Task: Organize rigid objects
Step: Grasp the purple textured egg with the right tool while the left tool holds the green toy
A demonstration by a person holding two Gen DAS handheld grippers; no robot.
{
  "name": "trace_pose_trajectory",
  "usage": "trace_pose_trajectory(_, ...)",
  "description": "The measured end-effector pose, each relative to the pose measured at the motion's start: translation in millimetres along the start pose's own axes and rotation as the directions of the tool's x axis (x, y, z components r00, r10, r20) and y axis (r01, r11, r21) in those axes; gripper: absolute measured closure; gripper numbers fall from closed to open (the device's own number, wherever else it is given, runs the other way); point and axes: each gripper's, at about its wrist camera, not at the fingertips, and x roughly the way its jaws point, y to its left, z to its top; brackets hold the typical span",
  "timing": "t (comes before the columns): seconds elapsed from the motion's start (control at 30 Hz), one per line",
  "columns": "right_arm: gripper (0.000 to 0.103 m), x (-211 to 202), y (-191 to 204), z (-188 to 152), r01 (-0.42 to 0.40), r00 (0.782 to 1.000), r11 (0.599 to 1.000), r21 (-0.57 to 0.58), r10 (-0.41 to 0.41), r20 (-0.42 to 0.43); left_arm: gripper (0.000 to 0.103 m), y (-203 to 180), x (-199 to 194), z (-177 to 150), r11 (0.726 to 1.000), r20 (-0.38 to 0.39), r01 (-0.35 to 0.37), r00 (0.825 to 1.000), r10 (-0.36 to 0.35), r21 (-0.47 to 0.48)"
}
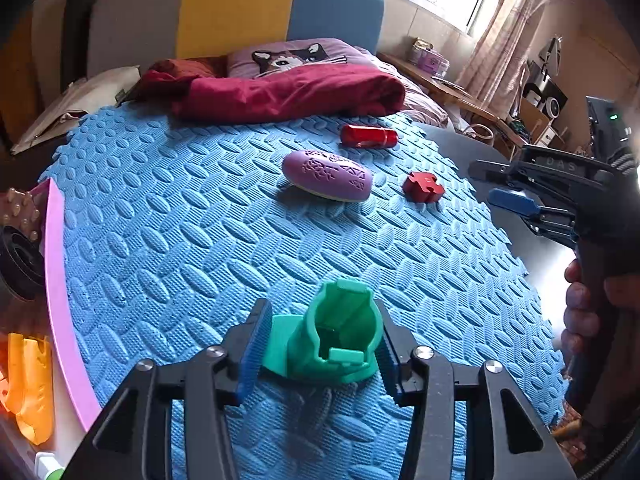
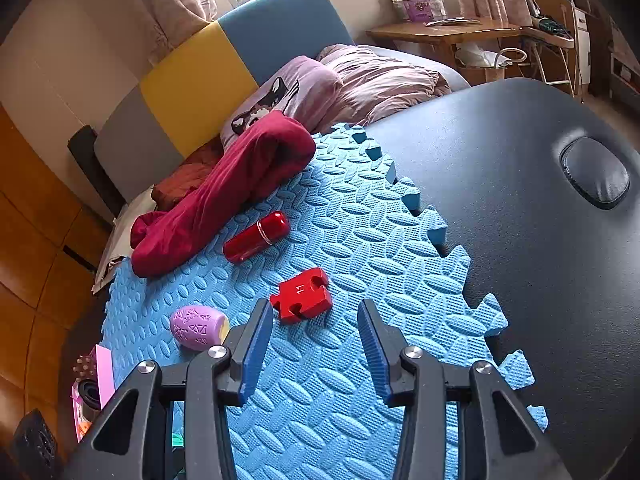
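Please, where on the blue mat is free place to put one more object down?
Free: the wide stretch of blue mat between the pink bin edge and the purple oval case. Crowded: the far right, where that case, the red puzzle piece and the red cylinder lie together.

Our left tongs (image 1: 320,344) are built of matte black linkage arms with triangular cut-outs. Round silver screws sit at each pivot, two on either side. The fingers (image 1: 252,348) carry blue ribbed pads on their inner faces. Our right tongs (image 2: 316,344) look the same in their own camera: black arms, silver pivot screws, blue ridged pads. From the left camera we see the right tool side-on: a black body with faint raised lettering on top that we cannot read, one blue pad, and a black handle. A braided dark-and-light cable runs beside it. Our right hand (image 1: 584,312) shows no sleeve.
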Motion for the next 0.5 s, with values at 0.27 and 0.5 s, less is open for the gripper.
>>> trace_pose_trajectory(0.27,0.059,2.0,4.4,-1.1,-0.012,1.0,1.0,-0.018,0.012,-0.008,0.071,-12.2,3.2,-4.6,0.994,0.023,-0.06,0.998,0.058,0.088)
trace_pose_trajectory(0.5,0.059,7.6,25.4,-9.6,-0.095,0.995,0.989,-0.11,0.09,-0.052,0.073,2.0,-18.4,-8.2,0.998,0.047,-0.055,0.997,0.053,0.027)
